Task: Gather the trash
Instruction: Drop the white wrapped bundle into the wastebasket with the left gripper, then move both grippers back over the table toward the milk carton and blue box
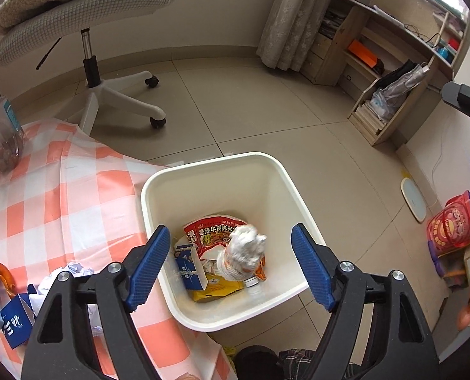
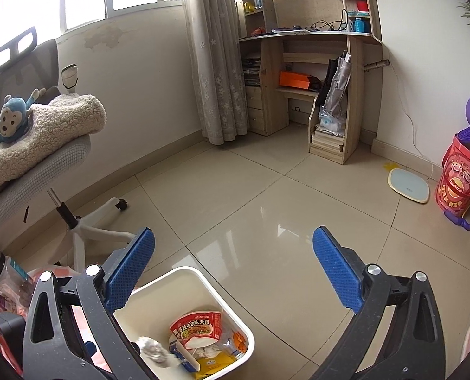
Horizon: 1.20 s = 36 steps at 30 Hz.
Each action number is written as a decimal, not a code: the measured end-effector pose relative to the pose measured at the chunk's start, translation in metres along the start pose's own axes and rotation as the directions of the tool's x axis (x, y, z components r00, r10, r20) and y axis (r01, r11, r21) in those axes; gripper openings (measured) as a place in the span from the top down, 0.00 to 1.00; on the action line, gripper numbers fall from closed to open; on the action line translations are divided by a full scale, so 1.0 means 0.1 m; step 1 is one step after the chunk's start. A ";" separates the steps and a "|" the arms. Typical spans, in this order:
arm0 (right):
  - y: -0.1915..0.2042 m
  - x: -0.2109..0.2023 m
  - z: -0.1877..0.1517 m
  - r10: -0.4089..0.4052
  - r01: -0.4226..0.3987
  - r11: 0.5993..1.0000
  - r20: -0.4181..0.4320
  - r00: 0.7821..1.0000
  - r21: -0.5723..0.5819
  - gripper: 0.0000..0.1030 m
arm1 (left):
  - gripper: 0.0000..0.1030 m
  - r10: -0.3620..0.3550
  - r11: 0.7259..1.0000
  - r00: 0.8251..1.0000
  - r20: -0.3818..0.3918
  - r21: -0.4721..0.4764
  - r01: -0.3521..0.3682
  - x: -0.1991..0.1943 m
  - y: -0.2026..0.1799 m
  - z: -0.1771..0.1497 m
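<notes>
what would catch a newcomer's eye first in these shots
Most likely the white bin on the tiled floor beside the orange-checked tablecloth, already holding a red noodle cup, with a blurred crumpled white wad above it. Next, the left gripper over the bin, blue jaws apart and empty.

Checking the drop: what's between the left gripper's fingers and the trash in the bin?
A crumpled white paper wad, blurred, seemingly mid-fall into the white bin, in the left wrist view; the left gripper is open.
</notes>
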State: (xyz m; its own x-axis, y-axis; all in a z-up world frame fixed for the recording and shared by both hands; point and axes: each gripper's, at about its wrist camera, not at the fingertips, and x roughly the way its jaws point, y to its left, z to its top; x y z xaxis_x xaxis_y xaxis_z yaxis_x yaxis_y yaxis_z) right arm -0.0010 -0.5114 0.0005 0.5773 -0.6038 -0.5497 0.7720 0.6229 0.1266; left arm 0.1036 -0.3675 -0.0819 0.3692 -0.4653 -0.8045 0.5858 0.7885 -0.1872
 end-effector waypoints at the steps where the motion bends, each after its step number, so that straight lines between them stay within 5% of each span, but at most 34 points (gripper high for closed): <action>1: 0.02 -0.01 -0.01 -0.001 0.001 1.000 0.005 1.000 -0.010 0.07 | 0.25 0.000 1.000 1.000 0.009 0.009 0.000 -0.03 0.03 0.00; 12: 0.50 -0.21 -0.22 0.049 -0.043 0.987 0.034 0.998 -0.154 0.07 | 0.22 0.150 0.989 0.978 0.142 -0.028 -0.148 -0.62 0.62 -0.06; 22: 1.26 -0.41 -0.64 0.146 -0.132 0.927 0.012 0.989 -0.351 0.07 | 0.14 0.372 0.926 0.900 0.227 -0.154 -0.344 -1.12 1.43 -0.24; 36: 2.28 -0.62 -1.16 0.271 -0.275 0.819 -0.084 0.959 -0.504 0.07 | 0.14 0.465 0.816 0.884 -0.047 -0.365 -0.448 -1.15 2.76 -0.52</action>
State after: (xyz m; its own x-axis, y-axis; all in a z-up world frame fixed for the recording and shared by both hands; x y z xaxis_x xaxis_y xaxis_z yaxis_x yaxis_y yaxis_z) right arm 0.1080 -0.2740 -0.0326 0.7403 -0.3690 -0.5620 0.3393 0.9267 -0.1615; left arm 0.1852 -0.0748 -0.0702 0.5646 -0.0258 -0.8249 0.0491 0.9988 0.0024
